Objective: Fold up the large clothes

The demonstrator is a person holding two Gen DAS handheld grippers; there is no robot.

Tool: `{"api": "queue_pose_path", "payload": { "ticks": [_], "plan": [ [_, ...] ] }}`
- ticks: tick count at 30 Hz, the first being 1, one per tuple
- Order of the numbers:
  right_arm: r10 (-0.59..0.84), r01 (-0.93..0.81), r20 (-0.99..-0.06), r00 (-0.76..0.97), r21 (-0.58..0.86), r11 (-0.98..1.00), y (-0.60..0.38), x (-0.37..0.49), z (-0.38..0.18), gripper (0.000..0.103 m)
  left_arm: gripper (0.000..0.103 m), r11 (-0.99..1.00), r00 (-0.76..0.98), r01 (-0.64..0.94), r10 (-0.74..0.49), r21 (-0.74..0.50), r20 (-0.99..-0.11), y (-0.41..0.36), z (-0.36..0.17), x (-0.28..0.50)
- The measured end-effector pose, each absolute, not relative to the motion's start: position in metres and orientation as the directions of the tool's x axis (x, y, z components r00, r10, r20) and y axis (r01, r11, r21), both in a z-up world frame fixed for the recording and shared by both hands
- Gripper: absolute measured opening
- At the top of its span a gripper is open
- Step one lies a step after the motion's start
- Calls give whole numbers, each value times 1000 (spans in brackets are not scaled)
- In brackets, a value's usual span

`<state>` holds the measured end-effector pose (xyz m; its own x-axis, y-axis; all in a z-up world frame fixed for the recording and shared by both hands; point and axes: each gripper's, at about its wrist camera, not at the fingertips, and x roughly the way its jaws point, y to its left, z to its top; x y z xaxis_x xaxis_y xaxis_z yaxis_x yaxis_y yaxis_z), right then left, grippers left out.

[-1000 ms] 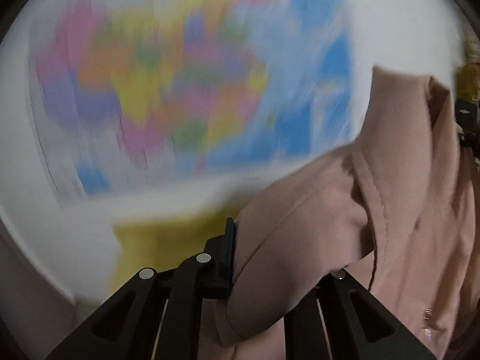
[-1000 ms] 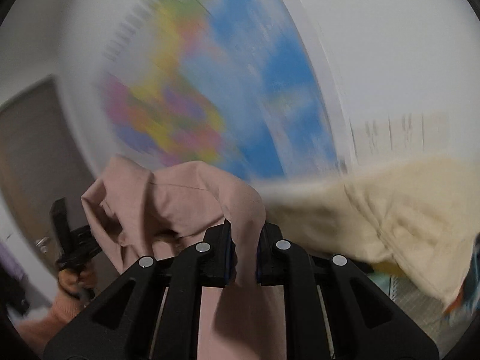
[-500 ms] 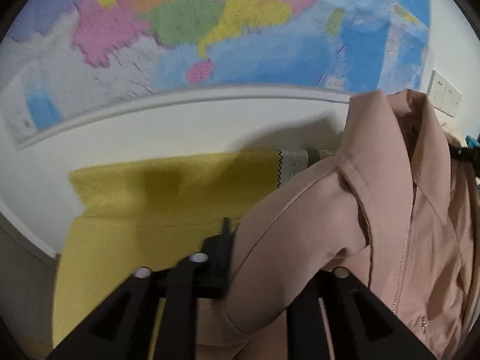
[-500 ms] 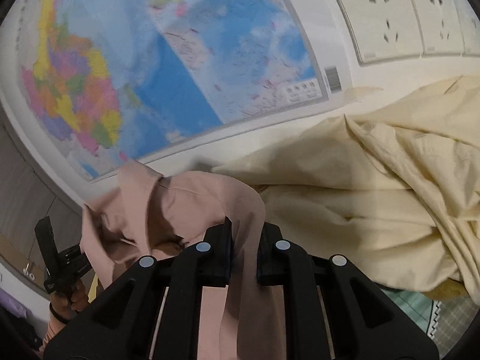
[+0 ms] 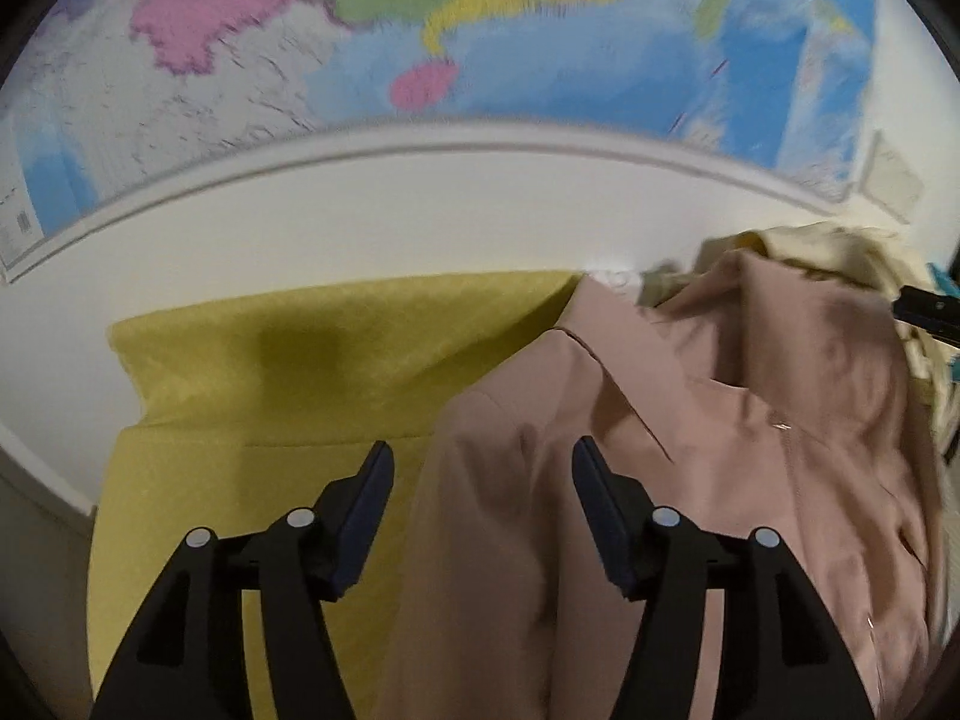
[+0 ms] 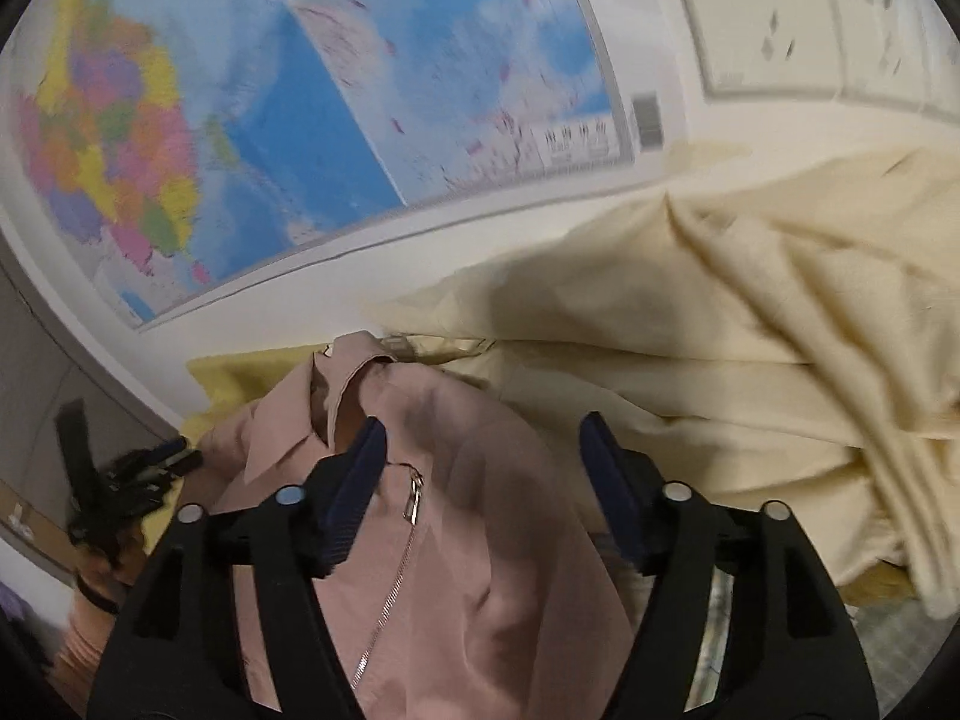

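Note:
A dusty pink zip-front jacket (image 5: 720, 450) with a collar lies on a yellow cloth (image 5: 252, 372). My left gripper (image 5: 480, 483) is open, its jaws wide apart over the jacket's left shoulder edge, holding nothing. In the right wrist view the same jacket (image 6: 468, 516) lies below my right gripper (image 6: 480, 462), which is open too, with the metal zipper (image 6: 414, 498) between its fingers. The left gripper (image 6: 126, 480) shows at the left edge there.
A heap of cream garments (image 6: 750, 348) lies to the right of the jacket against the wall. A coloured wall map (image 5: 480, 30) hangs behind. Wall sockets (image 6: 798, 12) sit at upper right. The wall's white edge (image 5: 36, 468) bounds the yellow cloth at left.
Both grippers have opened and let go of the pink jacket, which has dropped onto the yellow cloth. The views have tilted down toward the surface.

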<state>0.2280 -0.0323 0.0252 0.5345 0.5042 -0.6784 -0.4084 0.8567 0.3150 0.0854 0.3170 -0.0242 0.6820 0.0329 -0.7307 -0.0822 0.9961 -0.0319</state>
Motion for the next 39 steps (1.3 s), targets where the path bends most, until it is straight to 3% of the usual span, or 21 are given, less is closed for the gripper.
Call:
{"api": "queue_pose_path", "payload": {
  "ticks": [6,12,14,16,17,19,26,28,30,32,33,34,36,39],
  "plan": [
    [541,-515,-675,501,270,814,-29,176,37,77,60,998,683,-54,28,-13,-730,350,-16,10],
    [584,-603,-702,408,274,750,-15,126,15,82,59,998,587,61,-57,-26,-807,339,-63,-50],
    [576,-609,-718,390,268,747,-10,116,4,82,52,997,581,83,-49,0,-813,329,-74,-61],
    [565,-601,-735,375,271,752,-11,109,-9,82,13,995,568,94,-73,-23,-820,329,-81,-64],
    [566,-595,-739,364,283,752,-13,108,-14,82,5,996,565,82,-62,-19,-823,329,-83,-63],
    [570,-562,-746,345,322,762,-21,110,-25,82,2,999,590,53,-28,4,-807,334,-74,-64],
    [562,-505,-731,387,342,793,-48,111,-27,82,1,966,686,-233,247,114,-685,396,16,-54],
    [556,-493,-726,406,339,801,-55,113,-26,82,1,850,603,-420,523,319,-602,421,30,-41],
    [542,-477,-726,424,329,815,-61,116,-24,82,5,801,539,-478,592,362,-598,441,31,-30],
    [517,-463,-729,449,305,832,-67,117,-23,82,9,822,519,-484,546,300,-658,451,25,-24],
    [509,-454,-727,460,300,839,-71,116,-22,82,15,868,544,-438,463,234,-700,447,20,-23],
    [502,-448,-729,466,296,844,-73,116,-21,82,29,912,576,-362,381,192,-723,435,13,-22],
    [472,-430,-730,494,266,863,-84,111,-18,83,45,940,605,-266,335,212,-722,409,3,-22],
    [437,-400,-741,510,246,883,-104,104,-17,93,45,977,631,-134,212,165,-747,370,-10,-21]
  ]
}}
